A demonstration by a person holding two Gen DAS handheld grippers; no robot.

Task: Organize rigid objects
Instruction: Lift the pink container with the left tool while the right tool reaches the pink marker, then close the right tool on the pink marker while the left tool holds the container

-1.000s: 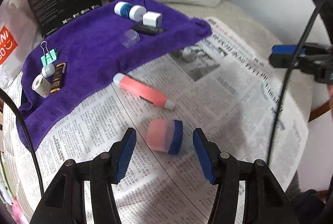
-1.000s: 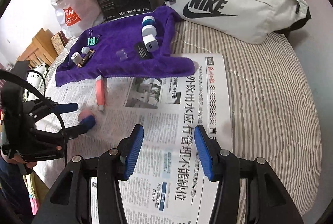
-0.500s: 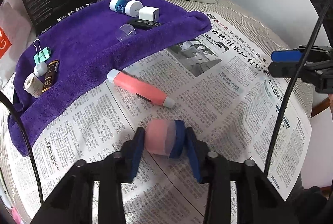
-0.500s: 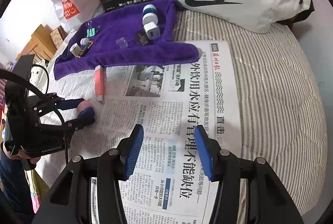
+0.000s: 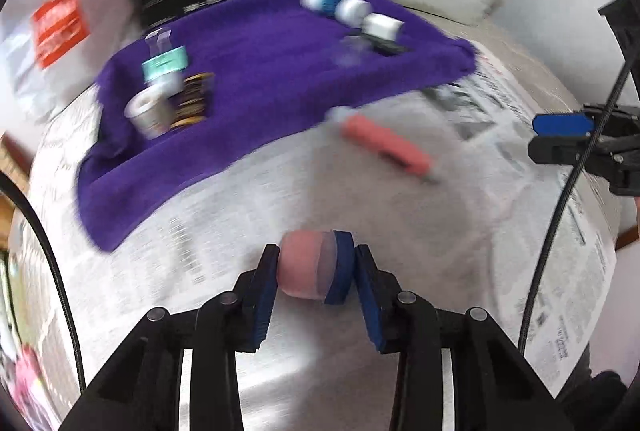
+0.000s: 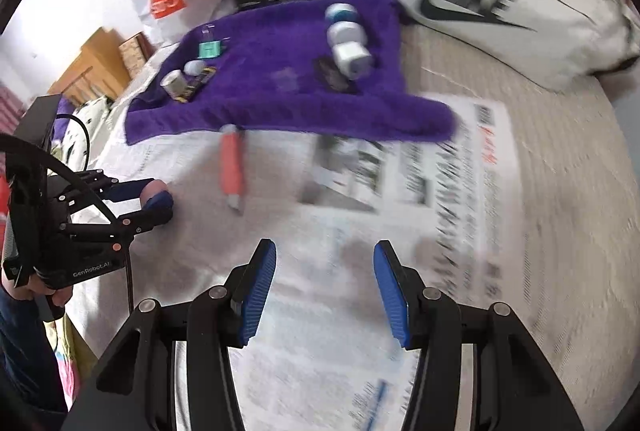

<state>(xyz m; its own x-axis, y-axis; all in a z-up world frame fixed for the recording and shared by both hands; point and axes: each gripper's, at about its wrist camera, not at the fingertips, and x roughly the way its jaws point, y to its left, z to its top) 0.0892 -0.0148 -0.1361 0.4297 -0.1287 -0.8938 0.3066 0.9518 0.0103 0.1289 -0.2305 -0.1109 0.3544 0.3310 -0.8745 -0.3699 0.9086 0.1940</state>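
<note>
My left tool [image 5: 316,269] is clenching the pink jar [image 5: 306,265] end to end, just above the newspaper [image 5: 500,223]; I am carrying it level toward the purple towel [image 5: 260,71], aiming for a bare patch. My right tool [image 6: 325,285] is hanging released, idle

A pink jar [image 5: 304,265] with a dark-blue cap sits between blue pads [image 5: 264,295], near a purple towel [image 5: 256,71], a salmon pen [image 5: 384,147], and black-and-white newsprint [image 6: 440,175].
</note>
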